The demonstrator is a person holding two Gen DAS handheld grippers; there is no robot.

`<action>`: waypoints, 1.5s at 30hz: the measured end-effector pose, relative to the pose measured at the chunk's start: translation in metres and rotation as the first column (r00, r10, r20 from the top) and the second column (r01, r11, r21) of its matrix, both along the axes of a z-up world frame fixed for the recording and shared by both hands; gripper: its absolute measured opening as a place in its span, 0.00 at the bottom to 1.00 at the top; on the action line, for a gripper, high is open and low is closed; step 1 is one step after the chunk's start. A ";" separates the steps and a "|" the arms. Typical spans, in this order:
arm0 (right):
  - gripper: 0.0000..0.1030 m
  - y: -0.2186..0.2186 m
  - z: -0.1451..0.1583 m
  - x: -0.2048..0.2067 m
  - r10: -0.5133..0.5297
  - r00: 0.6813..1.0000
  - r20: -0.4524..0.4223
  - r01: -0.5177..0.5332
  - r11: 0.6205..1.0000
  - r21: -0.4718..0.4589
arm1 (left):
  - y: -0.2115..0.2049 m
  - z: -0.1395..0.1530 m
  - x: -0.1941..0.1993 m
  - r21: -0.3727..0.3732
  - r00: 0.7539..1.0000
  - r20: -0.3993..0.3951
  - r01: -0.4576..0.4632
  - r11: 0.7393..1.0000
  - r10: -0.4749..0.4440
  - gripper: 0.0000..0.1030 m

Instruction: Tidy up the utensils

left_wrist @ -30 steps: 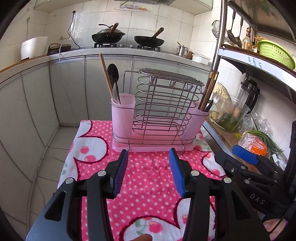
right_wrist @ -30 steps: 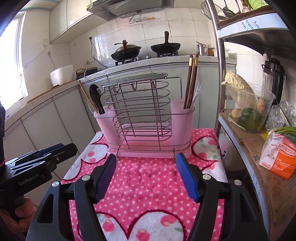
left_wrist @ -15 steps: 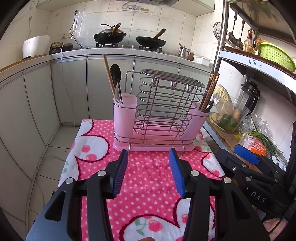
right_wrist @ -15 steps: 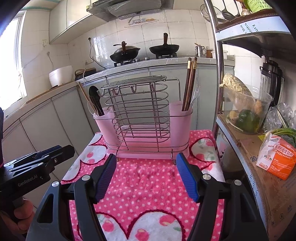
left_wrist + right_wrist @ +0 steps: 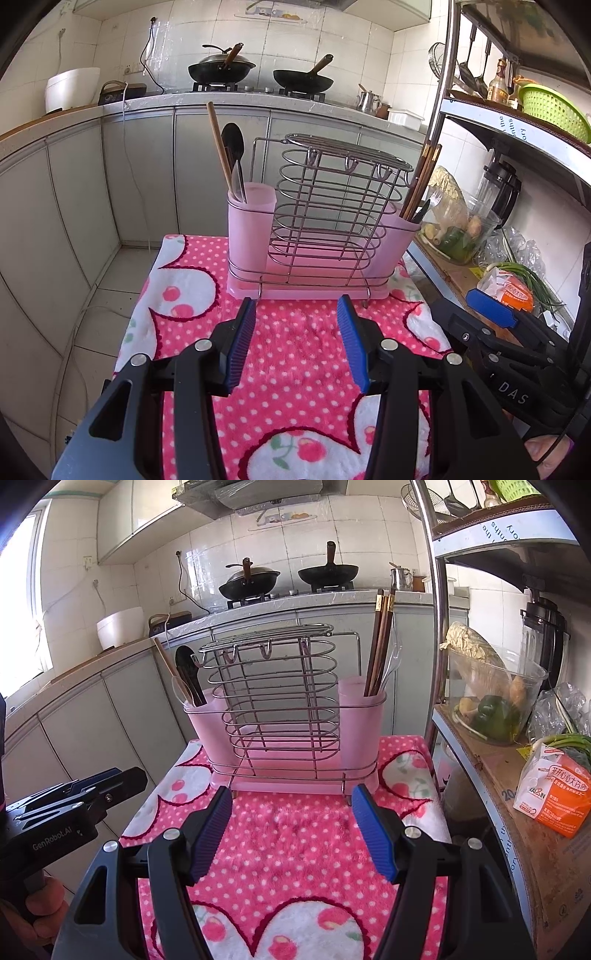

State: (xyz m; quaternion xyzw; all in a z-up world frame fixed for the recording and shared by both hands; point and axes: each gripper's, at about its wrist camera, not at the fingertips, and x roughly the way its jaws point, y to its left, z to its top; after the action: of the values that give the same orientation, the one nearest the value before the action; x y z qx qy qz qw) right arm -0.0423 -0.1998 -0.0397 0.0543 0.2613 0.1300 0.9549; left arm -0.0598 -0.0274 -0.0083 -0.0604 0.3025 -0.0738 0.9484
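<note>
Looking along the left gripper (image 5: 297, 332) from its wrist view: jaws released, spread apart with nothing between the blue pads, hovering above a pink polka-dot cloth (image 5: 295, 362) covering the surface. Just beyond the pad tips, standing upright on the cloth, a pink utensil holder (image 5: 306, 284) with a wire rack (image 5: 332, 206) in the middle. Left cup (image 5: 251, 218) carrying a wooden stick, a dark spoon (image 5: 232, 140) and a metal utensil; right cup (image 5: 400, 236) carrying brown chopsticks (image 5: 421, 181) and a fork. At the right edge, the right gripper (image 5: 491, 314) beside the cloth, with a fingertip showing in the lower corner. Farther back, two woks (image 5: 221, 70) on a stove. Switching to the right wrist view: right gripper (image 5: 291, 834) likewise released, jaws wide and empty over the same cloth (image 5: 295, 849), well short of the holder (image 5: 288, 782). Chopsticks (image 5: 380, 642) leaning in the right cup, dark spoon (image 5: 186, 664) and wooden stick in the left cup. Left gripper (image 5: 110, 779) reaching in from the left edge, gripped by a hand (image 5: 40, 904) at the lower corner. On the right, a shelf (image 5: 517, 775) carrying a clear bowl of vegetables (image 5: 495, 698) and an orange-and-white carton (image 5: 554, 794).
</note>
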 end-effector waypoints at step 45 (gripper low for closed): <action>0.64 0.001 -0.006 0.004 0.002 1.000 -0.016 -0.002 1.000 0.000 | 0.002 -0.010 0.008 0.001 1.000 -0.028 -0.003 1.000 0.003 0.45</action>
State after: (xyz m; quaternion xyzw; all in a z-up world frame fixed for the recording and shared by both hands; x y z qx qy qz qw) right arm -0.0380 -0.1990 -0.0457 0.0550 0.2691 0.1303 0.9527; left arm -0.0522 -0.0251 -0.0185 -0.0615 0.3156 -0.0713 0.9442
